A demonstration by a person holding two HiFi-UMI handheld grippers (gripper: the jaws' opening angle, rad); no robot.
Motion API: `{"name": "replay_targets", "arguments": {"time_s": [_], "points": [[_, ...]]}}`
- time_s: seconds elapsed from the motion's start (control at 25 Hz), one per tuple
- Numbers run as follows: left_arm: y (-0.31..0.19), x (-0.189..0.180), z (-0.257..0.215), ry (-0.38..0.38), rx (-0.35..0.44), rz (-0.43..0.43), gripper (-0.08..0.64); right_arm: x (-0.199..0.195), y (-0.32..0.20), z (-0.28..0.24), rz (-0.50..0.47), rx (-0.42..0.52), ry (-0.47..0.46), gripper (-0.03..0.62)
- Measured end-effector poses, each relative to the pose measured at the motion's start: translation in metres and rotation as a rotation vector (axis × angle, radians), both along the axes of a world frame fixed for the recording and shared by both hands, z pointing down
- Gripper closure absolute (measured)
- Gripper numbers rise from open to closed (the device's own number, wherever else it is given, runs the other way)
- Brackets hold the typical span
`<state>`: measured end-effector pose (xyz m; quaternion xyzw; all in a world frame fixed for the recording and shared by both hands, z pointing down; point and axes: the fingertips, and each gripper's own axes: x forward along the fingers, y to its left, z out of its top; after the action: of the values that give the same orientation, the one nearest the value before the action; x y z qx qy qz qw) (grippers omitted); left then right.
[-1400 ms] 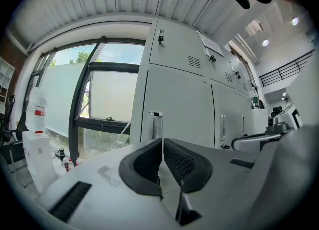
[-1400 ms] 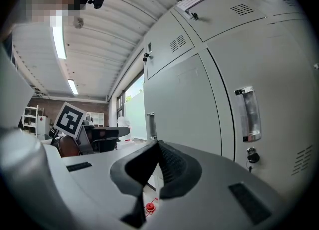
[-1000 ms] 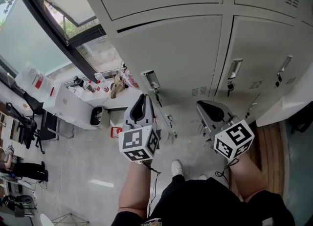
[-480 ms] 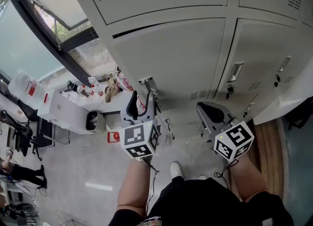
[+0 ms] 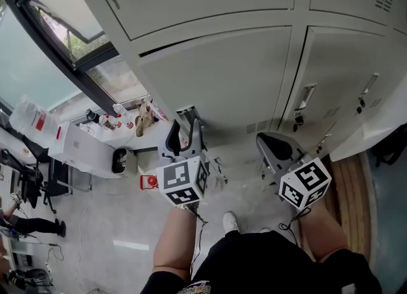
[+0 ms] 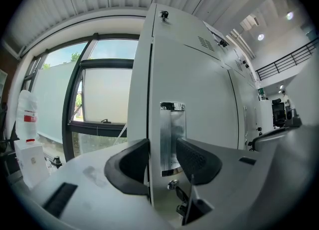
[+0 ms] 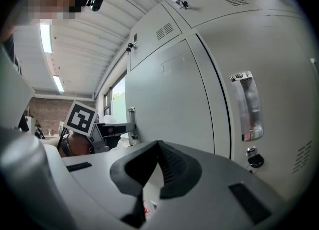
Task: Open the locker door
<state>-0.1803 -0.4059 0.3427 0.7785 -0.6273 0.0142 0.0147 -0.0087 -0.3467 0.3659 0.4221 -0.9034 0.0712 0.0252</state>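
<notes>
Left gripper [image 6: 163, 147]: its 2 jaws have just been opening and stand wide, straddling the free edge of the locker door [image 6: 199, 94] beside the handle [image 6: 172, 134], not clamped on it. The door, next to the window [image 6: 104, 99], hangs slightly ajar. Right gripper [image 7: 159, 147]: jaws together, empty.

White desk [image 5: 82, 149] beside window [image 5: 32, 63]

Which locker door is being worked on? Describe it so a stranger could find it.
Start at the pale locker bank next to the window. In the column nearest the glass, find the door at the left gripper. Only it stands ajar, its handle edge between that gripper's open jaws.
</notes>
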Motion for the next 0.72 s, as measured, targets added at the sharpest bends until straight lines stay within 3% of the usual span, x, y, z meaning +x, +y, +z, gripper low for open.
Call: {"name": "replay_targets", "arguments": {"time_s": [0.28, 0.72], "points": [[0.0, -0.004, 0.001, -0.009, -0.006, -0.019, 0.42, 0.003, -0.002, 0.002, 0.001, -0.012, -0.005, 0.538], [0.013, -0.002, 0.001, -0.016, -0.024, -0.04, 0.422, 0.005, 0.006, -0.001, -0.022, -0.004, -0.016, 0.538]]}}
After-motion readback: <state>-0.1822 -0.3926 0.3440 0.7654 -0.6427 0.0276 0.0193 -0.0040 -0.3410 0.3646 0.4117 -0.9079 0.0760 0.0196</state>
